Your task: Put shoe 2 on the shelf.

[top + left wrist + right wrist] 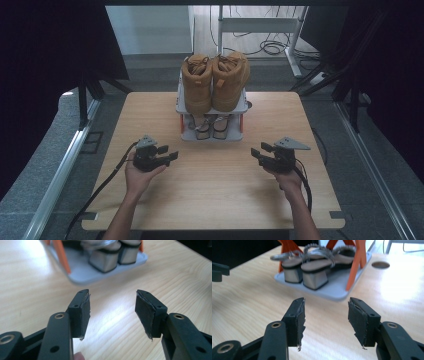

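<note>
The small grey two-shelf shoe rack with orange legs (212,107) stands at the far middle of the pale wooden table (215,195). Tan boots (215,82) sit on top, silver block-heel sandals (312,267) below, heels toward the person. The left gripper (168,154) has the rack at one o'clock, the right gripper (258,152) at eleven. Both are about equally near, jaws wide and empty. Grey floor lies around.
</note>
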